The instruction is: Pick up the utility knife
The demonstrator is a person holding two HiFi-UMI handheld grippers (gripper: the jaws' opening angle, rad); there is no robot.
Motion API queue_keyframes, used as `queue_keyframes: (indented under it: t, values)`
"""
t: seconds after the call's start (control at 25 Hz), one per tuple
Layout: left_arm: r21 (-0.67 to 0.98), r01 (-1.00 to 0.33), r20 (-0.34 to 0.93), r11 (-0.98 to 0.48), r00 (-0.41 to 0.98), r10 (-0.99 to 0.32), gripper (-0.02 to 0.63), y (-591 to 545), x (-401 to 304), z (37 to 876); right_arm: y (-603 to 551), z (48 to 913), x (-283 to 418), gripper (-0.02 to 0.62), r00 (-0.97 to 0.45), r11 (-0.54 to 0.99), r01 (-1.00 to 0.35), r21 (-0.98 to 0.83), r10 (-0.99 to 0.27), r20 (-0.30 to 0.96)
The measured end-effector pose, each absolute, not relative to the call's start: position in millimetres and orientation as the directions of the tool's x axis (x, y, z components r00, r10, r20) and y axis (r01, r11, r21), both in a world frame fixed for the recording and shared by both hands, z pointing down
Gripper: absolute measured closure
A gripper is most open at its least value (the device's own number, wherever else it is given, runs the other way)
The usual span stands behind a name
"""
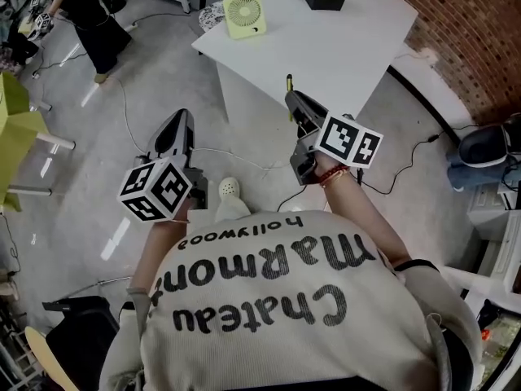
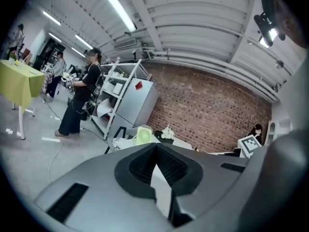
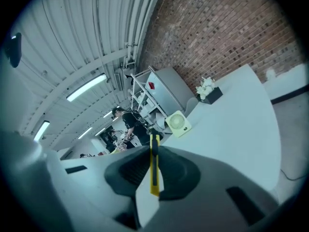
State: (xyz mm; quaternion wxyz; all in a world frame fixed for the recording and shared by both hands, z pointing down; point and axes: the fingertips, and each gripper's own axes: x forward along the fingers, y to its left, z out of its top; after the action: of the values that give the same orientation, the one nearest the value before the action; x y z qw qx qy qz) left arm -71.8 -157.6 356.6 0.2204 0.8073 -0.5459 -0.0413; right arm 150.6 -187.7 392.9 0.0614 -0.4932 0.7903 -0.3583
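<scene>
Knife in the air, folks: the slim yellow utility knife with the black slider (image 3: pixel 154 170) is pinched between the pads of the right gripper (image 3: pixel 154 151), standing on its edge, its far end poking out past the jaw tips. From the head view you can just see that yellow sliver (image 1: pixel 289 83) ahead of the right gripper (image 1: pixel 295 104), off the white rectangular table (image 1: pixel 350 47) and near its closest corner. The pale green desk fan (image 1: pixel 244 15) sits at the table's far side, well apart from the action.

Over on the other side, the left gripper (image 1: pixel 179 120) hangs above the floor, its jaws brought together at the tips with nothing in them (image 2: pixel 155 146).

How will this thing handle? I'd call it light and stiff, a narrow bar that won't bend, but with smooth flat flanks that could slide or swivel in a pinch. Best hold, to my eye, is across those flat sides around the middle of the body, by the slider, which is roughly where the pads sit now. Whether any blade is out, I can't tell from here.
</scene>
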Motion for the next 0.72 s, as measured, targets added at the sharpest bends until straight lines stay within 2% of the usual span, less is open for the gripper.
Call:
queue_keyframes:
  t: [0.28,0.72]
  values:
    - [0.378,-0.872,0.172,-0.312,0.397,-0.901,0.606,-114,-49,356,-151,370,146,0.540,-0.561,0.354,-0.717,-0.601,-0.804,0.196]
    - [0.343,-0.888,0.165,-0.306,0.377,-0.911,0.606,-88,-37,351,-123,359,135,0.540,-0.607,0.442,-0.721,-0.534,-0.775,0.177]
